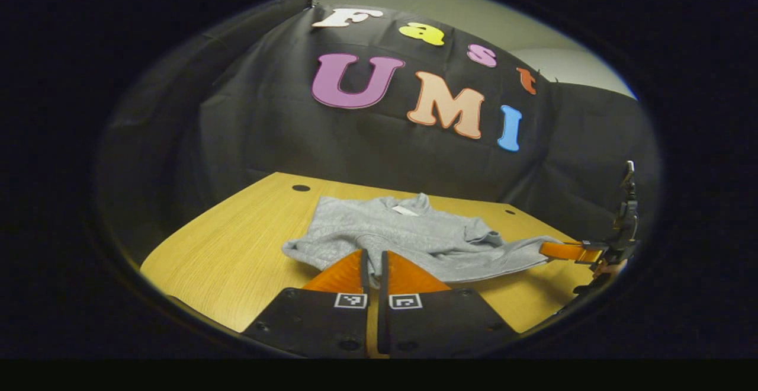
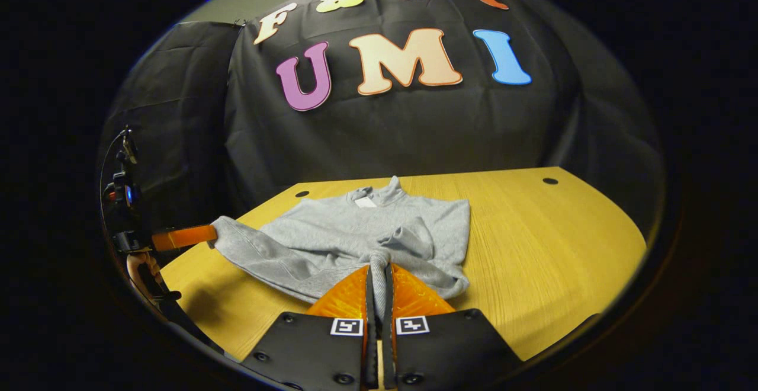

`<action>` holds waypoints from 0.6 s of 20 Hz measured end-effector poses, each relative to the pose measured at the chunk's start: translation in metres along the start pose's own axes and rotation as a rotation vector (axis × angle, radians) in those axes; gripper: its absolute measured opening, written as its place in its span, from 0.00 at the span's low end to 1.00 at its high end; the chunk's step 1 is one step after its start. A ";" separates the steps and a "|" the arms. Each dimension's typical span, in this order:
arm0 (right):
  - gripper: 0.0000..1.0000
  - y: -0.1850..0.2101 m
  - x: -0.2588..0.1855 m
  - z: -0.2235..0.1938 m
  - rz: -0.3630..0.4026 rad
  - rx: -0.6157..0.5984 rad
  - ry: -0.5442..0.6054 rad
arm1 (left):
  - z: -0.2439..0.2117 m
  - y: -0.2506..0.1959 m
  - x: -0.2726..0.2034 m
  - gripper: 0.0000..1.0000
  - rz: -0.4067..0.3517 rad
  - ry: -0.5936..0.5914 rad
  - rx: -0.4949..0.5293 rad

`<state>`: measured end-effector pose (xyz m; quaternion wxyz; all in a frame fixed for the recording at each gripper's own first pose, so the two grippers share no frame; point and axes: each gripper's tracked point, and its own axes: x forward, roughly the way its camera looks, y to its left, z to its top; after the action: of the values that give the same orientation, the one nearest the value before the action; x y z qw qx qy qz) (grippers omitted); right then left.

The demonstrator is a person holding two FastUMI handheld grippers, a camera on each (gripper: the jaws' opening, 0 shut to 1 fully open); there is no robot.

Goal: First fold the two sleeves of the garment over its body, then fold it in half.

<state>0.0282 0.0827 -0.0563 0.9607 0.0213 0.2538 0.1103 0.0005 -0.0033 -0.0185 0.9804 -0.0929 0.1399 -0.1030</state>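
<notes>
Grey sweatshirt [image 2: 355,234] lies on the wooden table [image 2: 551,243], collar at the far edge, hem near; fleece looks soft, thick and limp, light enough to lift by a pinch, not slippery, so it will drape and drag rather than hold shape. In the right gripper view one sleeve looks bunched over the body, just beyond the right gripper [image 2: 377,275], whose fingers are closed on a gathered bit of grey fabric there. In the left gripper view the left gripper [image 1: 372,260] has its fingers nearly together with sweatshirt [image 1: 391,231] fabric pinched between them at the near edge. The left gripper also appears at the left side in the right gripper view, holding the sweatshirt's left end pulled out and slightly off the table. Best holds, I judge: sleeve cuffs first, then hem corners or shoulders for the half fold; pinch deep, since thick fleece can slip out of a shallow grip.
</notes>
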 end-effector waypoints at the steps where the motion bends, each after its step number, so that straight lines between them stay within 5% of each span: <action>1: 0.05 -0.002 0.005 0.005 -0.005 -0.008 -0.001 | 0.008 -0.001 0.008 0.00 -0.006 -0.014 -0.002; 12: 0.06 -0.029 0.076 0.042 -0.035 -0.024 -0.009 | 0.044 0.003 0.092 0.01 -0.030 -0.042 -0.016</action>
<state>0.1195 0.0724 -0.0590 0.9638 0.0060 0.2484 0.0966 0.1001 -0.0147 -0.0011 0.9807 -0.1049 0.1185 -0.1147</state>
